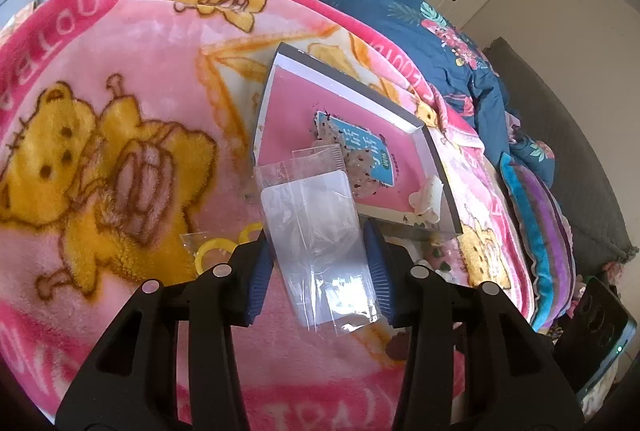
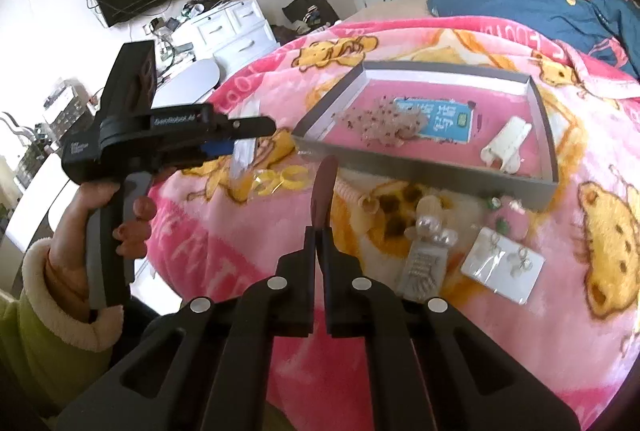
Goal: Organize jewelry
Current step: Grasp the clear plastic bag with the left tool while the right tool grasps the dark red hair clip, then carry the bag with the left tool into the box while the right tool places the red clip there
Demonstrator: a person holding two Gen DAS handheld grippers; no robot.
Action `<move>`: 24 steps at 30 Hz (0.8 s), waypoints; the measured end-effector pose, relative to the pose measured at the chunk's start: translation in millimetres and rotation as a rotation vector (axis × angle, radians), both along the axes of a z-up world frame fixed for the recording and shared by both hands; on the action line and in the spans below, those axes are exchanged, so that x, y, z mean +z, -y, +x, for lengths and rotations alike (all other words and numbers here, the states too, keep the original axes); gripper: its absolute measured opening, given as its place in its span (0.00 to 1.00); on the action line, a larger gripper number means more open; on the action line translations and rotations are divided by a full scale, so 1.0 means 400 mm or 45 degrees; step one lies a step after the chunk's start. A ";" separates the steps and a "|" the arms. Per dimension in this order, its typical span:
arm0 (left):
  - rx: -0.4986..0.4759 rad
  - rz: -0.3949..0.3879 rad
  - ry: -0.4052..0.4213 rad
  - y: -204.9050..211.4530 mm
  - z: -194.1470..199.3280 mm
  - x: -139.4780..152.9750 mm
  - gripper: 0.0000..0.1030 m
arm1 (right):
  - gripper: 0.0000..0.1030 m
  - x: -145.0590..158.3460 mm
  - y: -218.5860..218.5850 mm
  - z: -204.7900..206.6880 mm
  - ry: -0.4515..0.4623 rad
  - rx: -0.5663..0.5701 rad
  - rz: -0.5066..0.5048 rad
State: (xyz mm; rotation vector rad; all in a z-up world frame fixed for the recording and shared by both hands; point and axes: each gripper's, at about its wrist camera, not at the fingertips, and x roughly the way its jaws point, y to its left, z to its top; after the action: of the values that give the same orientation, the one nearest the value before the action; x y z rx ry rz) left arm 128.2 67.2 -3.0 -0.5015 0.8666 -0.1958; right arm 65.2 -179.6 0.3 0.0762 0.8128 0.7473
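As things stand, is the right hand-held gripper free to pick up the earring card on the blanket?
Probably not yet: the right hand-held gripper is shut on a brown clip. The earring card lies uncovered just to its right, so nothing else blocks it.

Pink bear-print blanket (image 1: pixel 132 135), grey pink-floored tray (image 2: pixel 424 171), navy floral quilt (image 1: pixel 420 31)

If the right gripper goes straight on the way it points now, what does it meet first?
Probably the near wall of the grey tray, reached first by the brown clip held in the right gripper; depth is unclear.
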 end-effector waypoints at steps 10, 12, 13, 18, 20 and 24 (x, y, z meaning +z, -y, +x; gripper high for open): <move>0.014 0.024 0.030 -0.003 -0.001 0.019 0.34 | 0.03 0.060 0.022 0.050 0.062 -0.047 0.064; 0.019 0.017 0.028 -0.008 0.002 0.019 0.34 | 0.03 0.069 0.025 0.061 0.073 -0.056 0.072; 0.021 0.018 0.030 -0.009 0.003 0.020 0.34 | 0.03 0.075 0.026 0.068 0.079 -0.059 0.078; 0.035 0.016 0.044 -0.018 0.010 0.032 0.34 | 0.03 0.090 0.033 0.101 0.098 -0.092 0.096; 0.037 0.017 0.046 -0.019 0.015 0.038 0.34 | 0.03 0.093 0.038 0.115 0.100 -0.107 0.107; 0.030 0.034 0.063 -0.011 0.030 0.056 0.34 | 0.03 0.098 0.049 0.137 0.110 -0.130 0.118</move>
State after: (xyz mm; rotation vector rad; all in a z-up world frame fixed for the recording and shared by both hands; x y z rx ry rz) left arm 140.2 71.5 19.2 -0.4795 0.8141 -0.1743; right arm 120.0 -199.1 39.6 0.1664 0.6865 0.6872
